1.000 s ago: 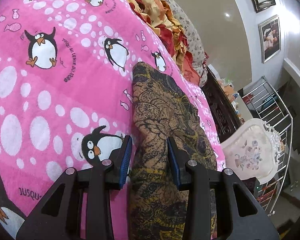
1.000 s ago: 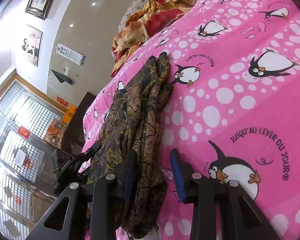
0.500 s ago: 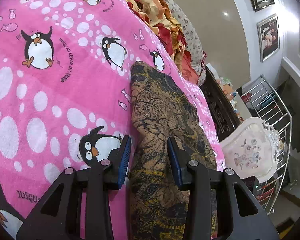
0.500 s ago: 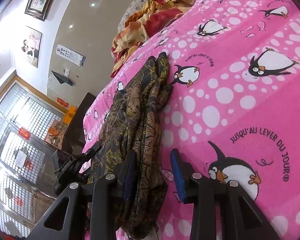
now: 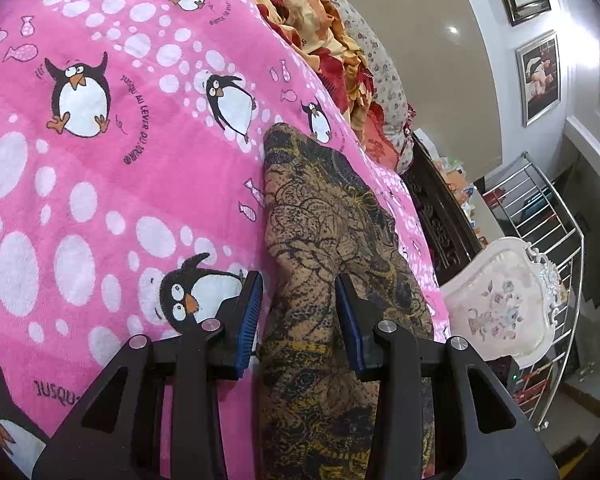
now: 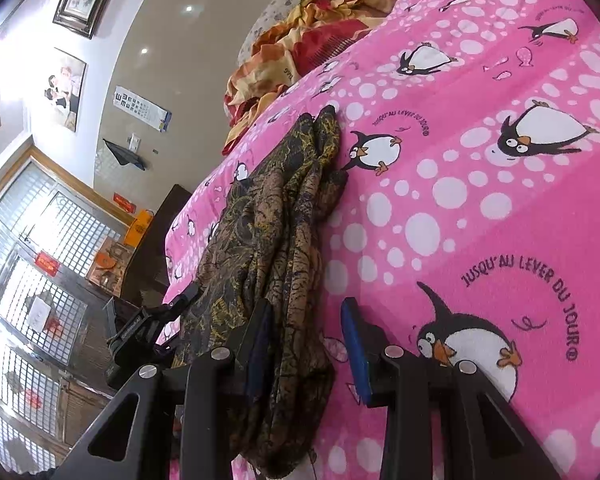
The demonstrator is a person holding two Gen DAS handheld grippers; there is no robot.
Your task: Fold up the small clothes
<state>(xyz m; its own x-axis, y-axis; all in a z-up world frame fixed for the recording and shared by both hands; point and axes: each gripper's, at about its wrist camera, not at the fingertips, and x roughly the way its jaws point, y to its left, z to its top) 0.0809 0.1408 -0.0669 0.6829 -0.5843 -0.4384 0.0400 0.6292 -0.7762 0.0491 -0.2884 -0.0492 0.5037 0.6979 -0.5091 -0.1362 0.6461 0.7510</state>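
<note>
A brown, black and yellow patterned fabric garment (image 5: pixel 324 240), folded into a long narrow strip, lies on a bed covered by a pink fleece blanket with white dots and penguins (image 5: pixel 100 184). In the left wrist view, the left tool (image 5: pixel 298 320) sits at the near end of the strip with its blue-padded fingers (image 5: pixel 249 316) apart; the cloth runs up between them and away toward the far edge of the blanket. The left pad stands just beside the cloth's edge over a printed penguin, and the right pad rests on top of the garment, so the jaws are parted and not pinching it. To the right of the bed stand a white ornate chair back with a floral panel (image 5: pixel 504 304) and a metal railing (image 5: pixel 540 208). In the right wrist view, the right tool (image 6: pixel 306 344) straddles the right edge of the same garment (image 6: pixel 276 216): its left finger is against the bunched folds, its right finger (image 6: pixel 354 348) is over bare pink blanket just beside the cloth, and the jaws stand apart without clamping. Further left in this view the black left tool (image 6: pixel 152 320) shows at the garment's other side. A rumpled red and yellow floral quilt (image 6: pixel 300 40) lies beyond the far end.
</note>
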